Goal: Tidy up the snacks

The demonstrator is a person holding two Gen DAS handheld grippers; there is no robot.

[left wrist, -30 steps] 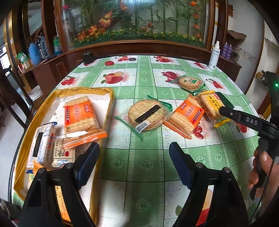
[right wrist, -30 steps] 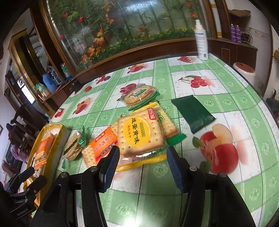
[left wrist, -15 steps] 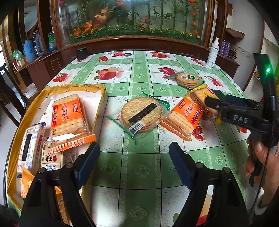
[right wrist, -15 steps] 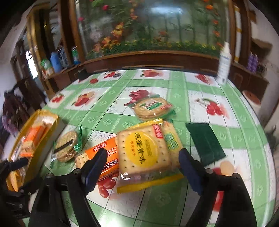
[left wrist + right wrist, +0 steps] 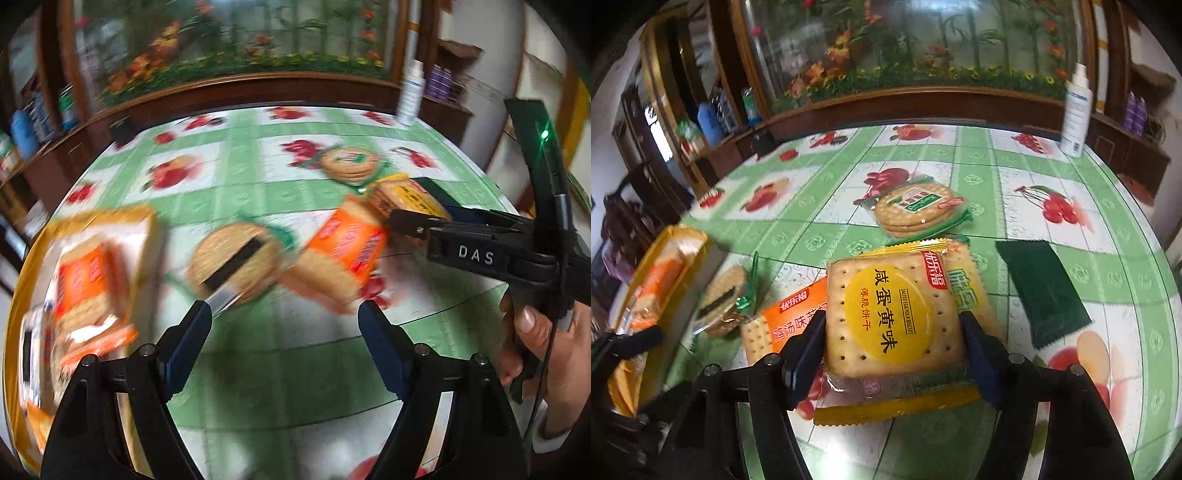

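My right gripper has its jaws on both sides of the yellow salted-egg biscuit pack, touching its edges. That pack lies over a green-labelled pack and beside an orange cracker pack. The right gripper also shows in the left wrist view, at the yellow pack. My left gripper is open and empty above the tablecloth, near the orange pack and a round biscuit pack. The yellow tray at the left holds several packs.
A round biscuit pack with a green label and a dark green sachet lie on the fruit-print tablecloth. A white spray bottle stands at the far edge. A wooden cabinet with flowers runs behind the table.
My right gripper moved forward and its jaws closed in around the yellow biscuit pack. My left gripper is swinging, so its view is blurred; it stays open.
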